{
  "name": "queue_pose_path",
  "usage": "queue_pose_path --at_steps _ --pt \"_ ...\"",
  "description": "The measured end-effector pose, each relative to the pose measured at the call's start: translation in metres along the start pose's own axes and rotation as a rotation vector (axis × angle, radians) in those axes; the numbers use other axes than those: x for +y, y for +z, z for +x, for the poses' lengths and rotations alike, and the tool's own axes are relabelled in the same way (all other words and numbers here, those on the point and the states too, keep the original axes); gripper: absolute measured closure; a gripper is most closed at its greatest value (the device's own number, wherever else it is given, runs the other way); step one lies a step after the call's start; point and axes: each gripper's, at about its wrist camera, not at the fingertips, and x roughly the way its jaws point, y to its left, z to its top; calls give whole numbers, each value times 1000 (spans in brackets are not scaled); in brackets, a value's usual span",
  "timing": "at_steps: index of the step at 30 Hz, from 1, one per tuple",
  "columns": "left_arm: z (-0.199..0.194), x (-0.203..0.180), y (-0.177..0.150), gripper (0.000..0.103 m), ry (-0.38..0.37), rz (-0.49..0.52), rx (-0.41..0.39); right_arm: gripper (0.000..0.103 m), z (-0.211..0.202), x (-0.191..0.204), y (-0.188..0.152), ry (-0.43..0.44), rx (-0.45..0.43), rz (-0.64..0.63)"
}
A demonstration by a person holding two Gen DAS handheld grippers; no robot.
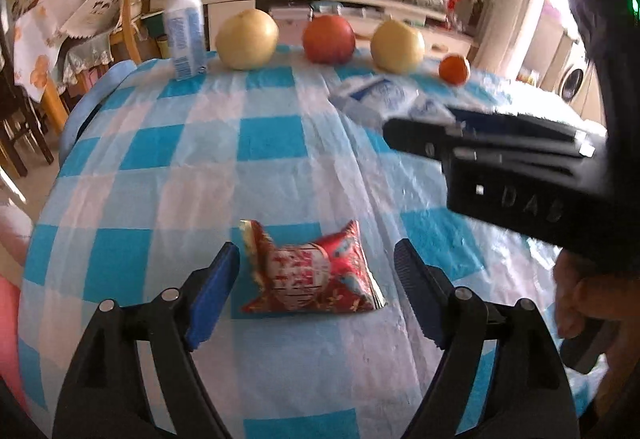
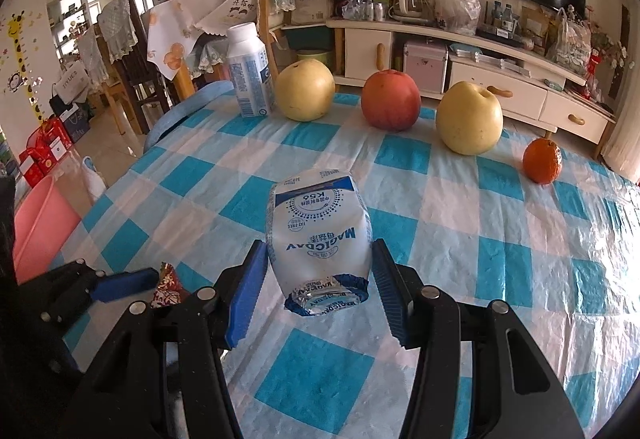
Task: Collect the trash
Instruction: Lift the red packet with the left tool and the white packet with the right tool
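A crumpled red snack wrapper [image 1: 310, 273] lies on the blue-and-white checked tablecloth [image 1: 168, 167]. My left gripper [image 1: 316, 291] is open, one finger on each side of the wrapper, not touching it. A flattened white-and-blue milk pouch [image 2: 318, 235] lies on the cloth between the fingers of my right gripper [image 2: 318, 287], which is open around it. The pouch also shows in the left wrist view [image 1: 384, 97], partly behind the right gripper's body [image 1: 500, 159]. The wrapper [image 2: 166, 285] and the left gripper's blue finger [image 2: 124, 285] show at the lower left of the right wrist view.
Along the far edge stand a white milk bottle [image 2: 248, 73], a yellow pear [image 2: 306, 89], a red apple [image 2: 390, 99], another yellow pear [image 2: 468, 117] and a small orange [image 2: 542, 161]. A pink bin [image 2: 40, 219] sits on the floor left of the table. Chairs stand behind.
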Motion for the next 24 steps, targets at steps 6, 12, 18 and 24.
queue_pose_path --at_steps 6,12,18,24 --pt "8 -7 -1 44 7 9 8 48 -2 -4 0 3 0 6" --pt "1 1 -2 50 -20 -15 -6 49 -10 -3 0 9 -12 6" --pt "-15 18 1 50 -31 -65 -45 50 -15 3 -4 11 -12 -5" --pt "-32 39 3 50 -16 -106 -84 50 -21 21 -12 5 -14 -43"
